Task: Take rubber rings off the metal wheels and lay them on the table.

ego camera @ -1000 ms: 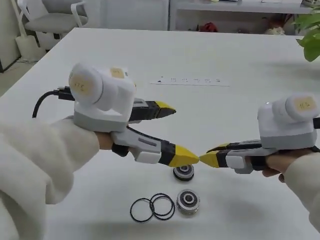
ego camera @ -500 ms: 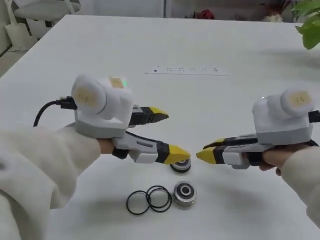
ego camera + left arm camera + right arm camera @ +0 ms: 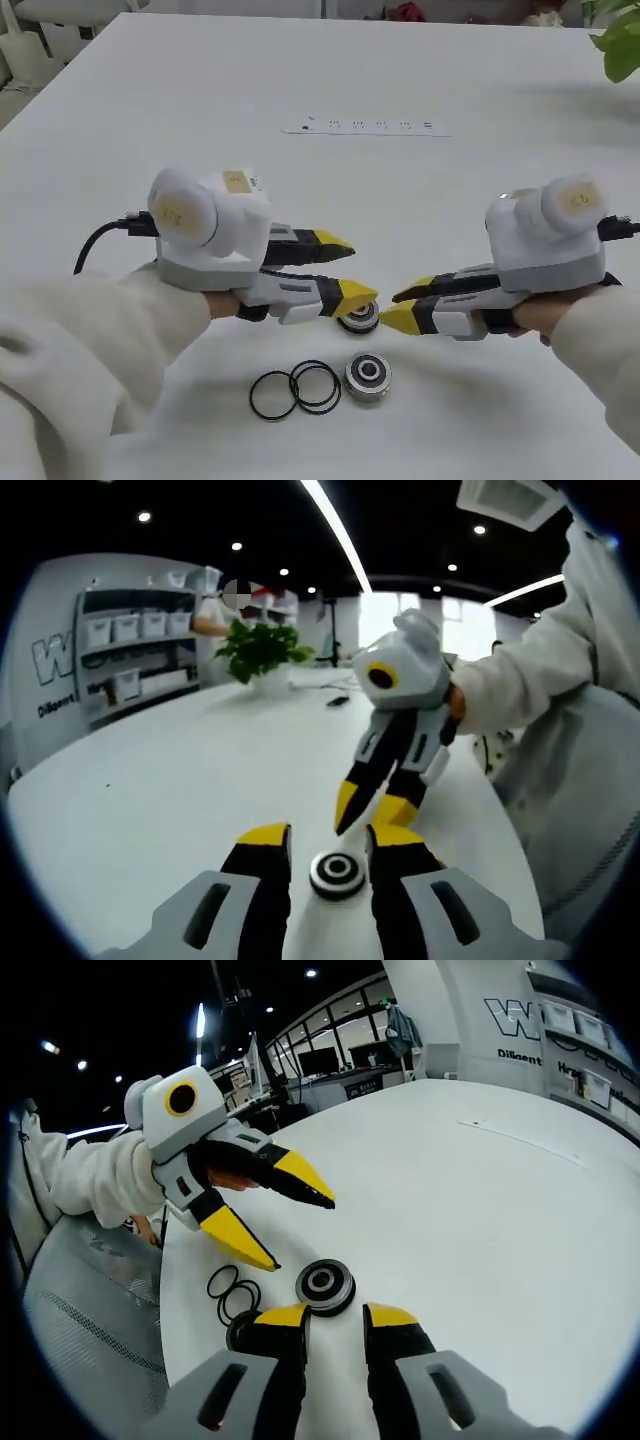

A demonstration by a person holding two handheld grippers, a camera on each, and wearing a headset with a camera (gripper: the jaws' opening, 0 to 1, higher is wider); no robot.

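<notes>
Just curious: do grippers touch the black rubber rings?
No, the black rubber rings lie on the table, clear of left gripper and right gripper.

Table (image 3: 200,100) is a smooth matt white top with barely any glare. The wheels (image 3: 367,377) are shiny bare metal, darker toward the middle. Rings (image 3: 296,389) look like thin black rubber, pretty dull. Left gripper (image 3: 352,270) and right gripper (image 3: 397,307) are smooth hard plastic with a slight sheen, tips included. Sleeve (image 3: 90,350) is soft fuzzy fleece-type cloth.
</notes>
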